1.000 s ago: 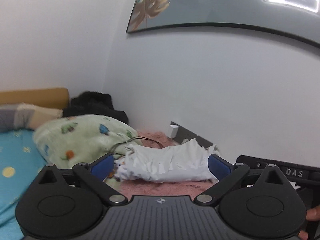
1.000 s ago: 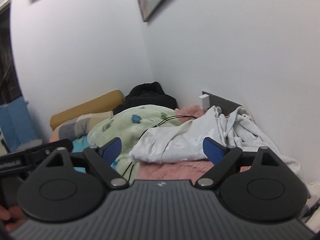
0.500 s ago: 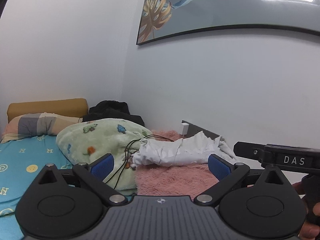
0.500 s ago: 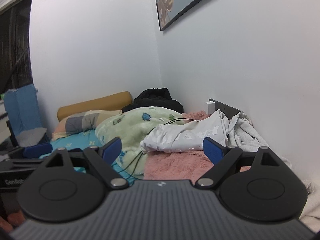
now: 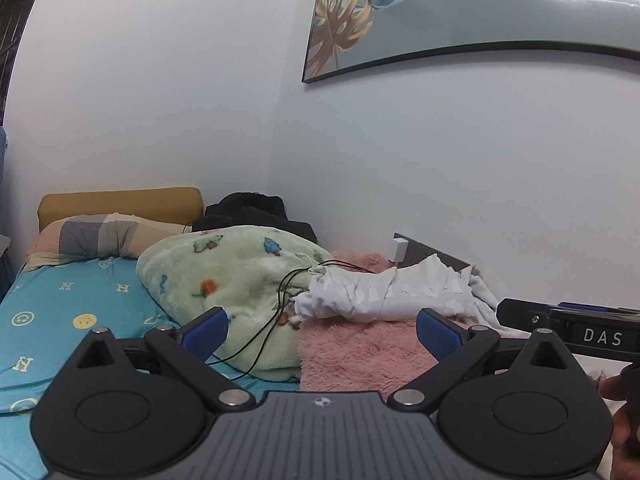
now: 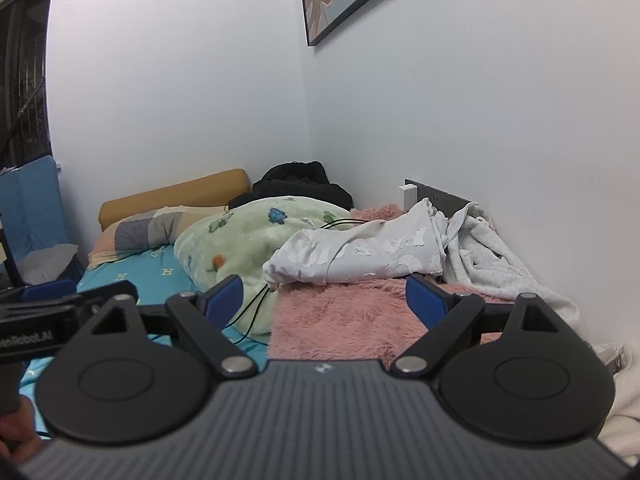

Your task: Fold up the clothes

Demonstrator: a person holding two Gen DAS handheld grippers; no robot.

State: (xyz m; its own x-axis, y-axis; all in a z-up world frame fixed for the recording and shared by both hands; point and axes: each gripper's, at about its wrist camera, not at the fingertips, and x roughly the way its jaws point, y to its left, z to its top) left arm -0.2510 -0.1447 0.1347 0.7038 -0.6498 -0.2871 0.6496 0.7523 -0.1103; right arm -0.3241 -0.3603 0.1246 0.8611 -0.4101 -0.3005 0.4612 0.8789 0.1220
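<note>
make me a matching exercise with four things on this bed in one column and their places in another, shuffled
Things:
1. crumpled white garment with peeling print
2. pale green fleece blanket with cartoon animals
3. fluffy pink blanket
4. black bundle of clothing

Places:
A. in the far corner where the two walls meet
B. spread flat nearest the cameras, under the garment
C. heaped between the blue sheet and the pink blanket
D. lying across the pink blanket, near the wall

Pairs: 1-D, 2-C, 3-B, 4-A
</note>
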